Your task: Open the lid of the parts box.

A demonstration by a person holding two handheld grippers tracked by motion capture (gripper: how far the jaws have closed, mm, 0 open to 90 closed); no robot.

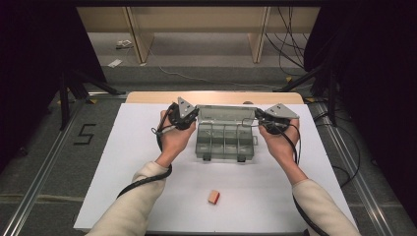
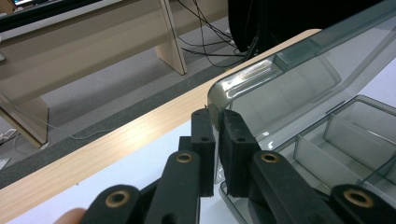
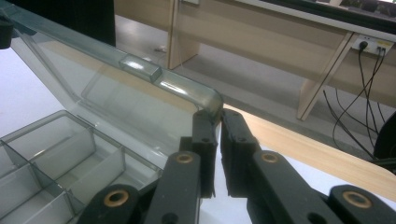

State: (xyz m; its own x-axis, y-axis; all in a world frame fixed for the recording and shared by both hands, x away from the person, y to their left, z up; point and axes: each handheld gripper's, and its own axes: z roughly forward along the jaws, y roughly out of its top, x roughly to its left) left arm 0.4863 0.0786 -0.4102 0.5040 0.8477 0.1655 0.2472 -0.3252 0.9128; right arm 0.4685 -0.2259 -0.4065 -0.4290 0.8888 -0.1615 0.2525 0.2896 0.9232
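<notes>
While both claws are engaged, the object in hand is a clear, grey-tinted plastic organiser box [image 1: 225, 140], sitting at the centre of the frame in the high view, toward the far side of the desk [image 1: 147, 196]. Its base is divided by partitions into several compartments, all seen without contents. Two latches hang at its near edge. Its hinged lid [image 1: 226, 113] stands raised at the far side, with rounded corners.

The left claw [image 1: 193, 117] is closed on the lid's left corner; the left gripper view shows the lid edge [image 2: 215, 114] pinched between its two black jaws. The right claw [image 1: 257, 119] is closed on the lid's right corner [image 3: 212, 105] in the same manner.

Covering the desk is a white sheet, with a light wood strip along its far edge. A small orange block [image 1: 213, 197] lies at lower centre, well apart from the box. Beyond the desk are grey floor, wooden furniture legs, trailing cables and dark curtains at both sides.
</notes>
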